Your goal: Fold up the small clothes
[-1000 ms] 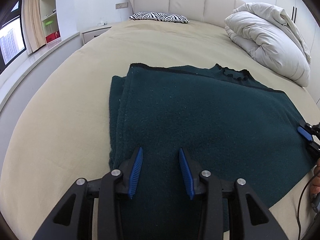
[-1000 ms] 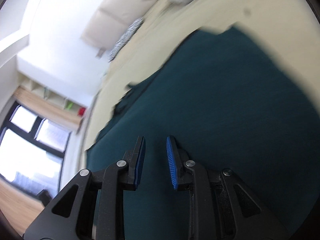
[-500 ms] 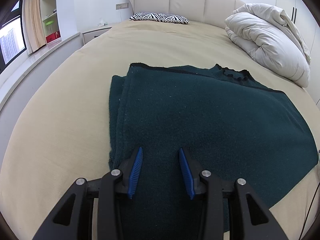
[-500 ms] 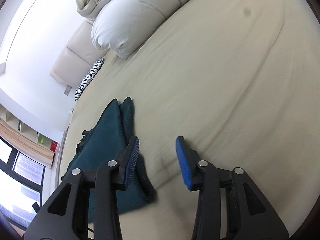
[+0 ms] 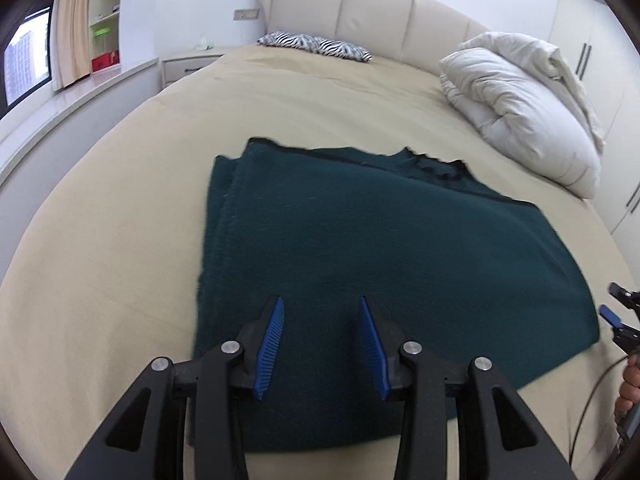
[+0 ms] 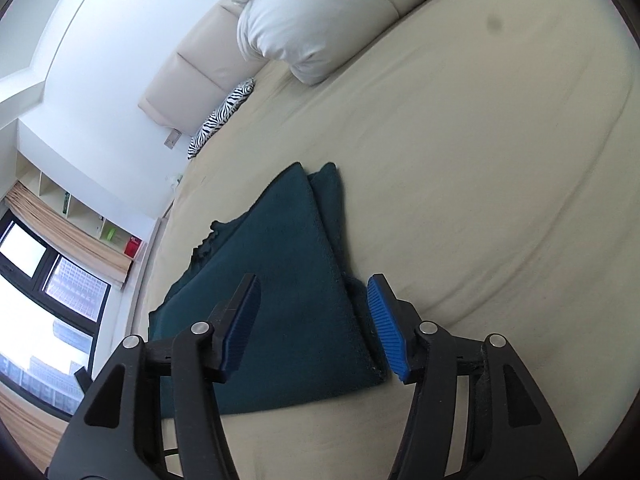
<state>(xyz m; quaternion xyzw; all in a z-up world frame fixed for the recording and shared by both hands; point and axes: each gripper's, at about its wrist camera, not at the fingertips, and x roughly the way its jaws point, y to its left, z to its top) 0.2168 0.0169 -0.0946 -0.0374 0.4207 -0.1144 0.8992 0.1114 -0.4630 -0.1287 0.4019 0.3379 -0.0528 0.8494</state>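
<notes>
A dark green knitted garment [image 5: 380, 248] lies flat and folded on the beige bed; it also shows in the right wrist view [image 6: 280, 292]. My left gripper [image 5: 322, 322] is open and empty, hovering over the garment's near edge. My right gripper [image 6: 314, 304] is open and empty, its jaws straddling the garment's right corner just above it. The right gripper also shows at the right edge of the left wrist view [image 5: 618, 318], just off the garment's right corner.
The beige bed [image 5: 120, 208] has a white rolled duvet [image 5: 520, 108] at the back right and a zebra pillow [image 5: 316, 44] by the headboard. A nightstand [image 5: 188, 64] and a window ledge stand to the left.
My right gripper has swung off the top of the garment to its right corner and opened wider. My left gripper has stayed in place, open.
</notes>
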